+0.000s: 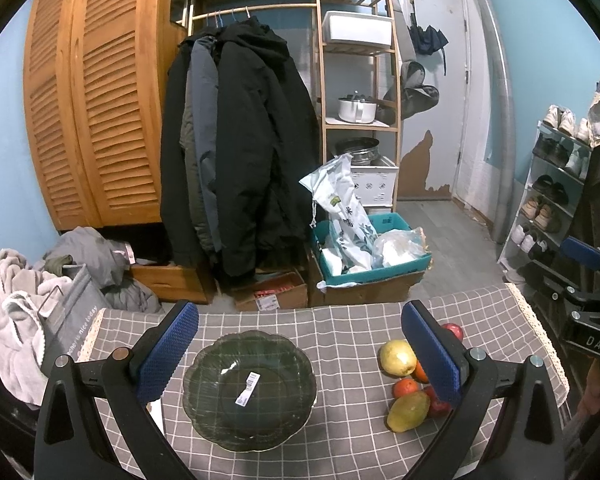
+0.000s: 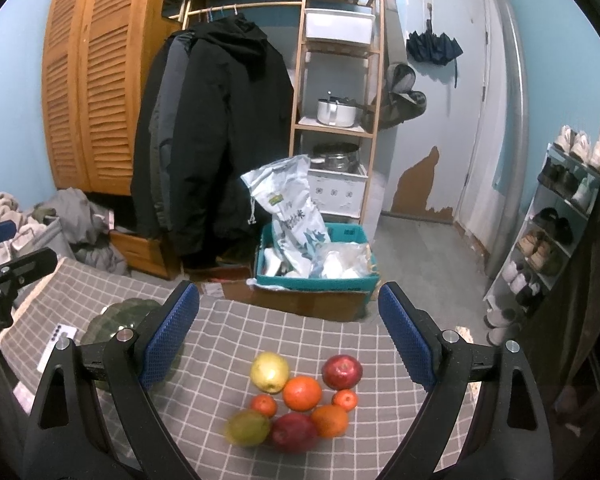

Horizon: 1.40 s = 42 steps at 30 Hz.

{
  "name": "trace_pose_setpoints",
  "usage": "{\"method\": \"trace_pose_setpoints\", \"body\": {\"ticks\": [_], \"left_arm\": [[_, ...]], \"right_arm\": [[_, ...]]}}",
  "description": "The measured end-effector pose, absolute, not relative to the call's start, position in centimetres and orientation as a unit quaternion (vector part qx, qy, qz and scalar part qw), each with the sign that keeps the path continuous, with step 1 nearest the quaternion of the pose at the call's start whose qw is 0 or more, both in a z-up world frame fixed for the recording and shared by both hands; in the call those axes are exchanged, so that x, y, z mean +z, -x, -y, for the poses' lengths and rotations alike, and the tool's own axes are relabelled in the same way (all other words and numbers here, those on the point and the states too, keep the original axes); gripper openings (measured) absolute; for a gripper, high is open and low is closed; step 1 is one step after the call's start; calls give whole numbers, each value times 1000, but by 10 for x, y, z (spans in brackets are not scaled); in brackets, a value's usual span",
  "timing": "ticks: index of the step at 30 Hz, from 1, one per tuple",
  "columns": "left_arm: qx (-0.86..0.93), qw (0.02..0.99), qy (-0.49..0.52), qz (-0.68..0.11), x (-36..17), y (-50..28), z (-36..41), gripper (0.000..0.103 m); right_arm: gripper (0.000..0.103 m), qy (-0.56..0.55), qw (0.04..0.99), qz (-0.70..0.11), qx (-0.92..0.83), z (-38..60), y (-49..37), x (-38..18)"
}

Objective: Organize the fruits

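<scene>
Sorting has not begun: the bowl (image 1: 249, 390) sits empty on the desk (image 1: 352, 320). All fruits (image 2: 300, 400) lie clustered to its right, outside it. Left gripper (image 1: 298, 356) and right gripper (image 2: 288, 338) hover with jaws open, holding nothing.

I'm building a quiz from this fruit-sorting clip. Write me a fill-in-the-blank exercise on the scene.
1. The green glass bowl holds ____ fruit.
2. Both the left gripper and the right gripper have their jaws ____.
3. The pile on the checked tablecloth has two red apples, one at, and ____ orange-coloured fruits.
4. The white sticker lies inside the ____.

Missing words: no; open; four; bowl
</scene>
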State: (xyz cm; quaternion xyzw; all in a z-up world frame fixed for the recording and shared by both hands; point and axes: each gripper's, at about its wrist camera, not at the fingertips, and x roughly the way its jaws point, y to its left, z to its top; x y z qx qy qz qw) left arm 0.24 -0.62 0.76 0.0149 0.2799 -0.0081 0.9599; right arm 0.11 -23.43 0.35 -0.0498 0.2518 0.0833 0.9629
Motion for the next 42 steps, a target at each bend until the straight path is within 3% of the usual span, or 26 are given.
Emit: {"method": "trace_pose_setpoints", "body": {"ticks": [23, 42], "left_arm": [[-26, 952, -9, -306, -9, -2, 15, 102], [-67, 919, -26, -386, -50, -29, 46, 102]], "right_arm": [[90, 20, 958, -275, 83, 249, -10, -6], [90, 2, 921, -386, 60, 292, -33, -64]]}}
